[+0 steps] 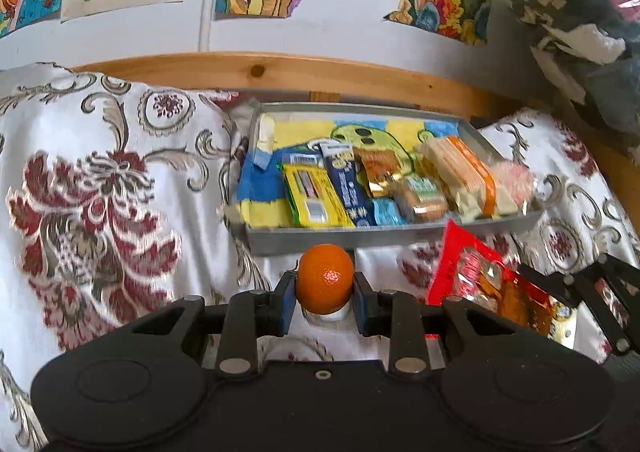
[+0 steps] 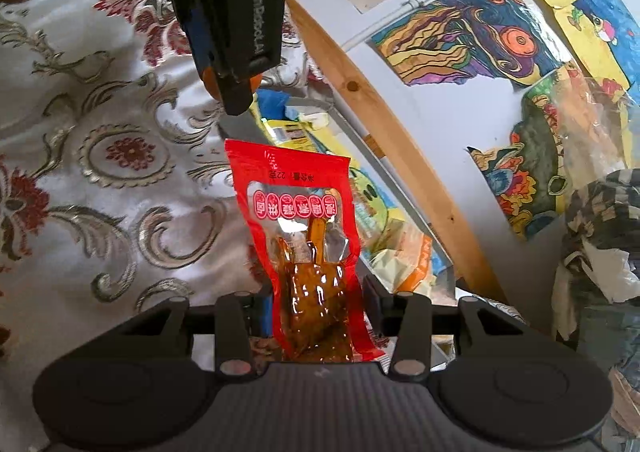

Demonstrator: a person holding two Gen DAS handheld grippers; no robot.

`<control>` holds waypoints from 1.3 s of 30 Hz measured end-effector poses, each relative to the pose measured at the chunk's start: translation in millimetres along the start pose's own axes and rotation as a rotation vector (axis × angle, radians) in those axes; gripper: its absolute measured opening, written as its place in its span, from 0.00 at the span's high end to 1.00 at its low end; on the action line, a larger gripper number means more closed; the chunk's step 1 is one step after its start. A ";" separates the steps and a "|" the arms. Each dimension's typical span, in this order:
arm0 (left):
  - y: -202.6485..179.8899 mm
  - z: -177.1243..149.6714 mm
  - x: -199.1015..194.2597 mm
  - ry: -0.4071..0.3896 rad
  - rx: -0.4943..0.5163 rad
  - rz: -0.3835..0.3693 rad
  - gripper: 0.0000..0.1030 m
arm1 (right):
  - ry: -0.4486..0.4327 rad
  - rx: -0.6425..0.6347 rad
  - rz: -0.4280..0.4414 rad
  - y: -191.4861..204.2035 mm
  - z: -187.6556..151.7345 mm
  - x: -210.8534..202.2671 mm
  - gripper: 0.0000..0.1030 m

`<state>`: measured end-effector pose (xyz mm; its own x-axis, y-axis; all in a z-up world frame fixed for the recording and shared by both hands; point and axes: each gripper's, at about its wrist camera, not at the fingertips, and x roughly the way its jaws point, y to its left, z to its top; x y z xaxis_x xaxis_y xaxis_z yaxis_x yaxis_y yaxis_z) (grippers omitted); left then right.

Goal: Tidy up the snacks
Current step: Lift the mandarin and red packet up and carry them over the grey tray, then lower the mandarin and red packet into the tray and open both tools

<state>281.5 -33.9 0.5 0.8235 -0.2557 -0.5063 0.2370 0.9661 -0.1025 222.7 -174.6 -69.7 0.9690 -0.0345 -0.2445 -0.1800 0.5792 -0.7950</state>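
Nearest, left gripper clamped on an orange, just short of the grey tray of snacks on the floral cloth. To its right, right gripper clenching a red snack packet.

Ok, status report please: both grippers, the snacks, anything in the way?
Left gripper shut on orange. Right gripper shut on red packet. Tray ahead, path clear.

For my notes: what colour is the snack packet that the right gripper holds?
Red, with a clear window showing brown food: the snack packet in the right gripper, best seen in the right wrist view.
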 end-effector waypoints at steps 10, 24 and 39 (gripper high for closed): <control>5.8 42.8 37.0 -0.093 0.003 -0.008 0.70 | 0.018 0.022 -0.017 -29.4 28.7 25.9 0.54; 45.7 76.6 100.3 -0.210 -0.066 -0.011 0.70 | 0.031 -0.018 -0.044 -78.6 82.6 103.5 0.54; 50.0 73.7 134.9 -0.186 -0.074 -0.093 0.70 | 0.181 0.109 0.017 -102.4 99.2 175.1 0.54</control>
<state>442.5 -22.7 -9.8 0.8824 -0.3390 -0.3263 0.2832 0.9365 -0.2070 427.6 -159.2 24.0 0.9181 -0.1634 -0.3610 -0.1676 0.6654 -0.7274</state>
